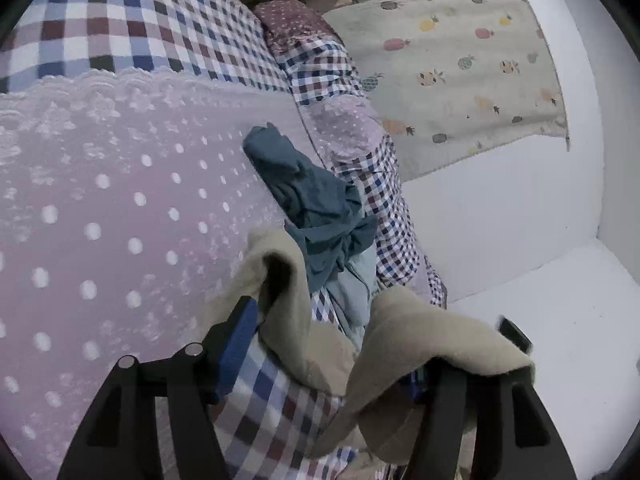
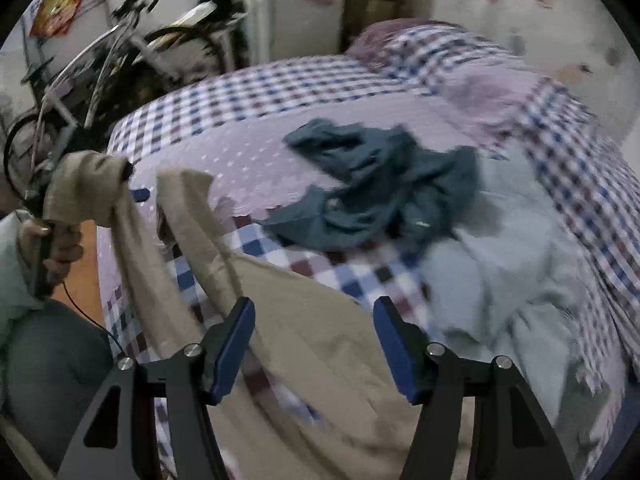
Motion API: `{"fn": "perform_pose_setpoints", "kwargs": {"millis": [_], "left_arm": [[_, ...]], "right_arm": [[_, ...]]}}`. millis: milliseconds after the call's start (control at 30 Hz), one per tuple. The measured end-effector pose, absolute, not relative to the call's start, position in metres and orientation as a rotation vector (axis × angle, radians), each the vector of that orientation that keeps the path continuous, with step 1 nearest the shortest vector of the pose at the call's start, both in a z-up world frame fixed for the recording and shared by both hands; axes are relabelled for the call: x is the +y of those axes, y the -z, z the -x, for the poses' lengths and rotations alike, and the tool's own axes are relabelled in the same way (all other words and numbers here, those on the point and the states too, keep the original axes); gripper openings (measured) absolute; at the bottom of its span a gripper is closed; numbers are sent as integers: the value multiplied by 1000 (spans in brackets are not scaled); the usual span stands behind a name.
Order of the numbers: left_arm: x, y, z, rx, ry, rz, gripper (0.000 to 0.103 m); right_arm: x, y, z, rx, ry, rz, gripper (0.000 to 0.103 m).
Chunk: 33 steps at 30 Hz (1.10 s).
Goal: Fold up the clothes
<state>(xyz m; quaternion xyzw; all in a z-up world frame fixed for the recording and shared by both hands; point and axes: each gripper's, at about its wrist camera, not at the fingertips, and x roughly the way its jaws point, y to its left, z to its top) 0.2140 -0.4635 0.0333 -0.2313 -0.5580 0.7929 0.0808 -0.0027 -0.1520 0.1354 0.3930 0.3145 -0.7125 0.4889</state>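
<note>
Beige garment (image 2: 304, 320), soft knit-looking fabric, is the piece in hand; it sags across the near edge of the bed (image 2: 248, 88). Left of the bed in the right wrist view, a hand (image 2: 56, 248) holds the left gripper (image 2: 120, 176), which is swathed in one end of the beige cloth. From its own camera the left gripper (image 1: 336, 344) has fabric draped over and between both fingers, jaws fairly wide apart; probably carrying rather than pinching, but cannot tell for sure since cloth hides the pads. Mid-bed lies a crumpled teal garment (image 2: 380, 184), with a pale blue garment (image 2: 500, 264) just beside it toward the bed's right side, both unfolded. Right gripper (image 2: 314, 344) hovers over the beige cloth at the bed's near edge, jaws wide open, nothing held.

Risks: beige cloth slides off the left fingers because it is only draped; right gripper closes on a bunched layer instead of a clean edge, giving a skewed fold; dragging beige over the teal heap snags it.
</note>
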Motion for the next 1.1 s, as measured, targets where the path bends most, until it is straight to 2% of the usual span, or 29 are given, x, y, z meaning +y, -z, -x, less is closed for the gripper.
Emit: {"fn": "perform_pose_setpoints", "kwargs": {"millis": [133,300,367,433,467,500,533,567,600,700,867,1100], "left_arm": [[-458,-37,-232,-1533,-2352,727,69],[-458,-31,-251,-1521,-2329,714,68],[-461,-32,-253,-1523,-2327,680,56],[-460,-35,-250,-1497,-2345,688,29],[-460,-36,-249,-1483,-2356,700,24],[-459,-38,-249,-1475,-2362,711,15],[-459,-39,-246,-1473,-2367,715,9],[-460,-40,-245,-1476,-2373,711,8],[-462,-42,-244,-1483,-2376,704,7],[-468,-54,-239,-1494,-2390,669,6],[-480,-96,-207,-1397,-2486,666,5],[-516,-190,-131,-1194,-2694,633,5]], "right_arm": [[-207,-96,-8,809,1594,-940,65],[-263,-54,-24,826,1456,-961,64],[-279,-44,-30,793,1405,-972,64],[-293,-37,-39,771,1367,-978,62],[-299,-34,-44,767,1351,-983,59],[-305,-31,-48,764,1337,-987,43],[-309,-29,-50,767,1340,-988,12],[-312,-28,-52,769,1347,-989,4],[-313,-31,-49,754,1381,-986,3],[-287,-67,-16,613,1499,-969,3],[-204,-156,67,406,1806,-902,3],[44,-316,182,131,2454,-779,3]]}}
